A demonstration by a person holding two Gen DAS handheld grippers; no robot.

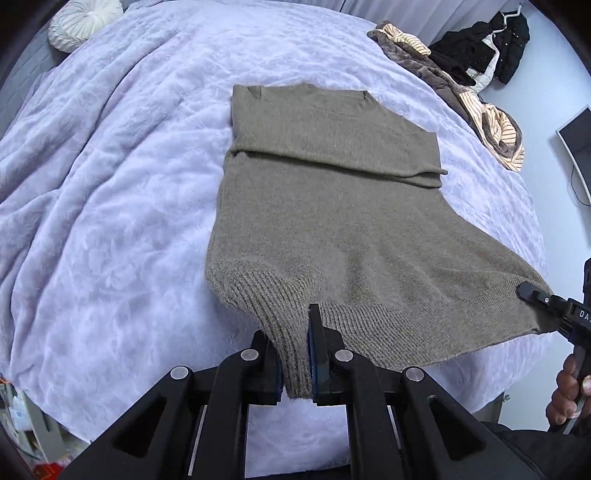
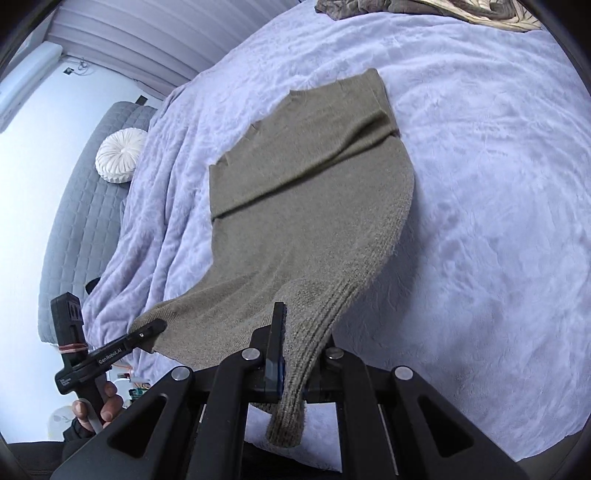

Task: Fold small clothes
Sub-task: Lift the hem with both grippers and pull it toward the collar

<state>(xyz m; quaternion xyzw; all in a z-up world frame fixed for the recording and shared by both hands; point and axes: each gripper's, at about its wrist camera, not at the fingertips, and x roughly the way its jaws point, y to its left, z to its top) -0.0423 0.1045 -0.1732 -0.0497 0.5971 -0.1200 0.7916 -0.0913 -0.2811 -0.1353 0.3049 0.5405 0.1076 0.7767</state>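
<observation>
Sweater point(image 1: 332, 206), grey-brown knit, on the bed under a lilac blanket point(image 1: 110, 184). Collar end lies flat on the blanket, well ahead of both sets of fingers. A sleeve is folded across the body as a band just below the collar. Hem end is raised off the blanket, stretched between the two grippers.

Left gripper point(image 1: 295, 354): fingers clamped on the ribbed hem at one corner. Ribbed cloth fills the gap between the pads and a tuft of it sticks out behind them. The knit bunches in a hump just ahead of the fingertips.

Right gripper point(image 2: 295, 354): fingers clamped on the ribbed hem at the other corner. A ribbed flap hangs down behind the pads. The hem edge curves away ahead and to the right of the fingers, clear of the blanket.

Each gripper shows in the other's view, its tip on the far hem corner, with a hand point(image 2: 99, 406) round its handle.

Other things: a round white cushion point(image 1: 85, 22) far ahead and left of the left fingers, by a grey quilted headboard point(image 2: 74, 206). A heap of brown and striped clothes point(image 1: 461, 92) lies far ahead and right, at the bed's edge. Dark garments point(image 1: 487, 48) hang beyond that.
</observation>
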